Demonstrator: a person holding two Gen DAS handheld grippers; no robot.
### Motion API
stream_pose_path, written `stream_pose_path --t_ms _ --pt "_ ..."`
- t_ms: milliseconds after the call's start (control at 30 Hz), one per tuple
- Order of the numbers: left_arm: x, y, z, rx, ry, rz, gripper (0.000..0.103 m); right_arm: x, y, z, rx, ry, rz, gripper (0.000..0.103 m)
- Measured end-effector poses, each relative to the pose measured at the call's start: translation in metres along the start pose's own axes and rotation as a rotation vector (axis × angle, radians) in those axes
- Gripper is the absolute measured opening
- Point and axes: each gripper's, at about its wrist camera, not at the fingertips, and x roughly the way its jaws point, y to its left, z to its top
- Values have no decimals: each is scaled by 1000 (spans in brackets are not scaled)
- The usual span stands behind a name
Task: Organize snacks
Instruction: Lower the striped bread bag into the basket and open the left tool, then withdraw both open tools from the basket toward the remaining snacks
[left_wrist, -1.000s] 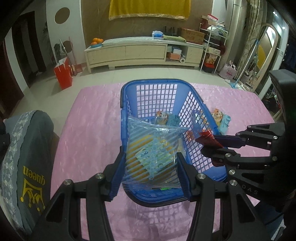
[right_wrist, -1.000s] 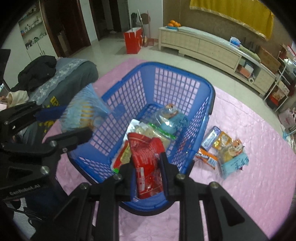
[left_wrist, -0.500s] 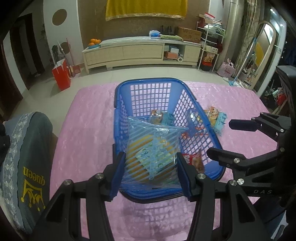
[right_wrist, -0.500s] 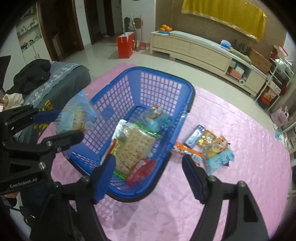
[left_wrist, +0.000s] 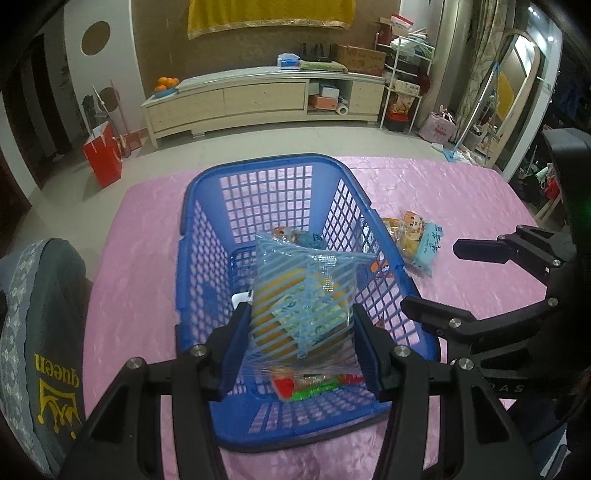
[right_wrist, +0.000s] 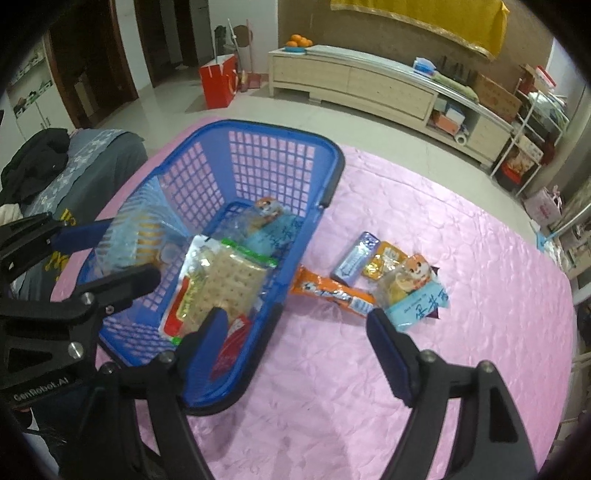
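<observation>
A blue plastic basket (left_wrist: 199, 236) (right_wrist: 332, 162) stands on the pink tablecloth. My left gripper (left_wrist: 301, 332) is shut on a clear blue-striped snack bag (left_wrist: 306, 295) and holds it over the basket's near end; the bag also shows in the right wrist view (right_wrist: 136, 236). My right gripper (right_wrist: 295, 332) is open and empty, over the basket's right rim. Inside the basket lie a cracker pack (right_wrist: 221, 280), a red packet (right_wrist: 232, 339) and a light blue packet (right_wrist: 273, 229). Several snacks lie on the cloth right of the basket: an orange bar (right_wrist: 332, 291), a purple bar (right_wrist: 354, 256), a light blue pack (right_wrist: 417, 295).
A grey cushion with "queen" on it (left_wrist: 40, 332) sits at the table's left edge. Beyond the table are a tiled floor, a red paper bag (left_wrist: 103, 157) and a long low cabinet (left_wrist: 258, 99). Pink cloth (right_wrist: 406, 406) stretches to the front right.
My right gripper opened and let the red packet drop into the basket, then drew back to the right. My left gripper still holds the striped bag, now a little farther over the basket.
</observation>
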Motion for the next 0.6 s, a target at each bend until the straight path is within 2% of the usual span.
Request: stream_pose_path --t_ms 367,400,500,600 --pt "31 0 26 -2 21 -28 52 10 -26 13 50 -16 -20 81" --pt "35 1 29 -4 23 -33 53 10 -29 15 59 -19 -24 81" --pt "41 -2 33 10 14 -21 76 7 -38 14 77 -23 -36 81" --pt "44 -6 31 23 31 -9 79 3 -46 11 85 -20 -45 81"
